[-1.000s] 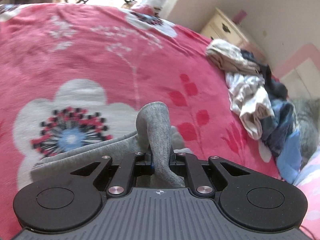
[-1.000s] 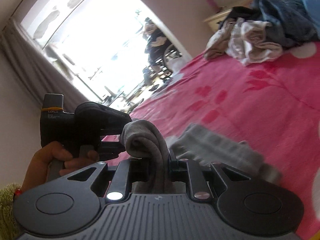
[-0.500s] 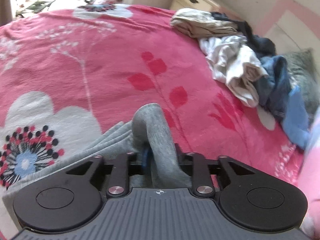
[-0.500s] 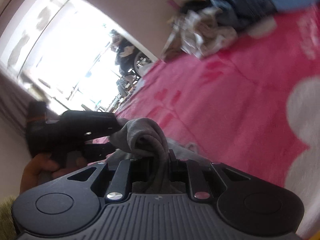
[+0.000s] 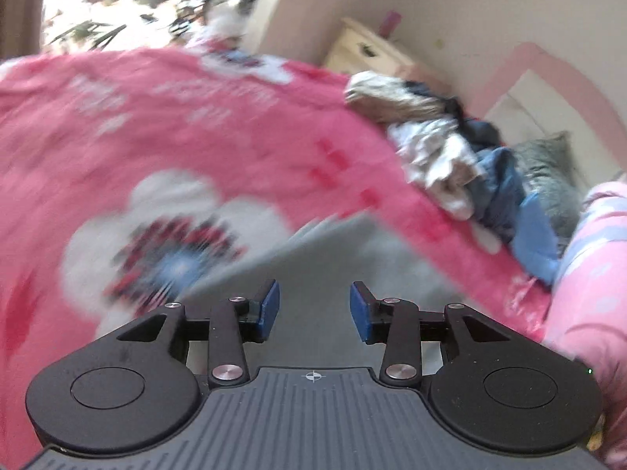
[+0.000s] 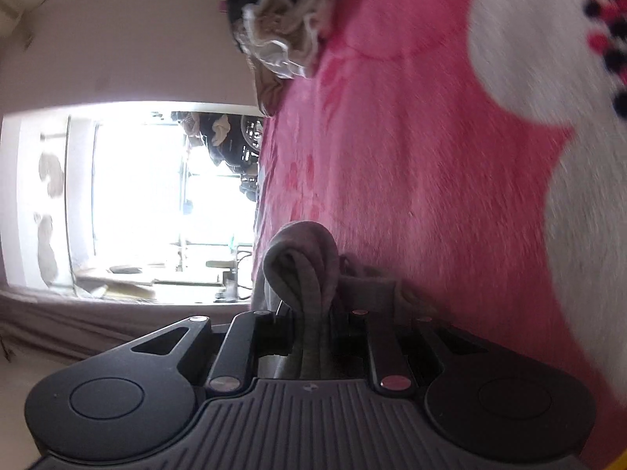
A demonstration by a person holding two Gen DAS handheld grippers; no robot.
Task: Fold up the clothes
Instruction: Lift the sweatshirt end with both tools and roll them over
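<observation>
your left claw (image 5: 313, 307) has just been opening and now stands apart with nothing between its blue pads (image 5: 269, 305); the grey garment (image 5: 333, 258) it pinched a second ago lies on the pink bed (image 5: 243, 125). your right claw (image 6: 313, 325) is clamped on a bunched fold of grey garment (image 6: 303, 266), so that side is not laid down yet.

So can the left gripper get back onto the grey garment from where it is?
Probably yes. The left gripper has just been opening; nothing sits between its blue pads, and the grey garment lies right ahead on the pink blanket, unobstructed. The view is blurred, so the gap is unclear.
</observation>
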